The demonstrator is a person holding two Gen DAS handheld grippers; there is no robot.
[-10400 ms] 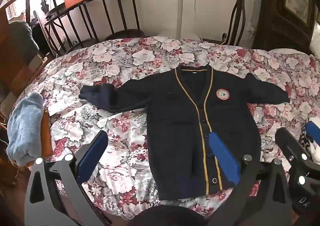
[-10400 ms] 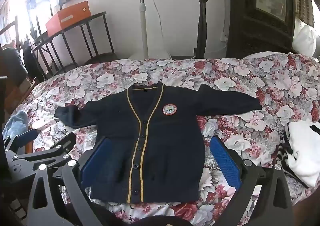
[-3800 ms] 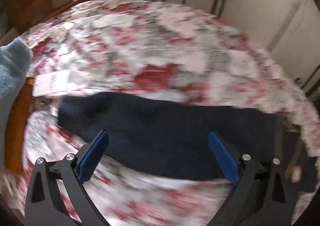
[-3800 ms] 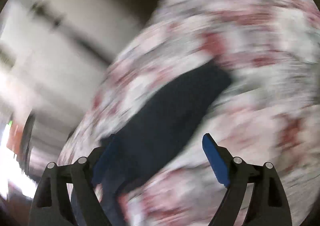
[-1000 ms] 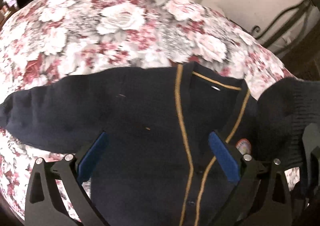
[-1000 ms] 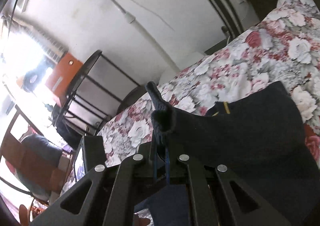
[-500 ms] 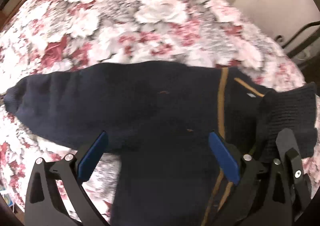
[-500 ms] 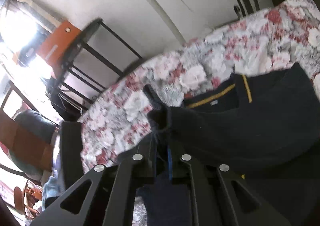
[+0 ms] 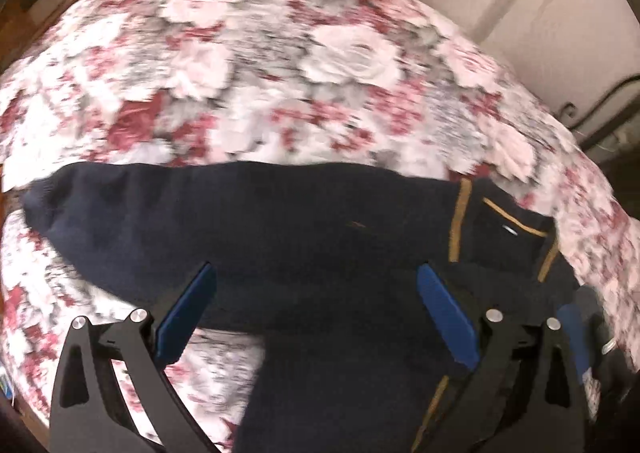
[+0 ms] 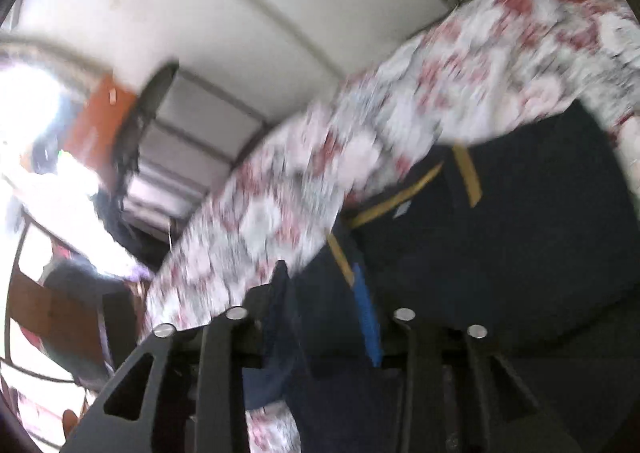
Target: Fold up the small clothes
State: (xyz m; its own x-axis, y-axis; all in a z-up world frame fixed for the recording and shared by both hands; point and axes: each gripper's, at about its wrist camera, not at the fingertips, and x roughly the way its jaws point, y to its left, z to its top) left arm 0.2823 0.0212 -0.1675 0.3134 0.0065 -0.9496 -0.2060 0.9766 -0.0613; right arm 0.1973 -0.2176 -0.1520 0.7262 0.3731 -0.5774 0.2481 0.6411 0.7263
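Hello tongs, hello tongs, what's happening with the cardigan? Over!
Left tongs open, low over the cardigan. Right tongs partly open around sleeve fabric, grip unclear. Left sleeve flat, unfolded, on the floral bedspread. Nothing in the way.
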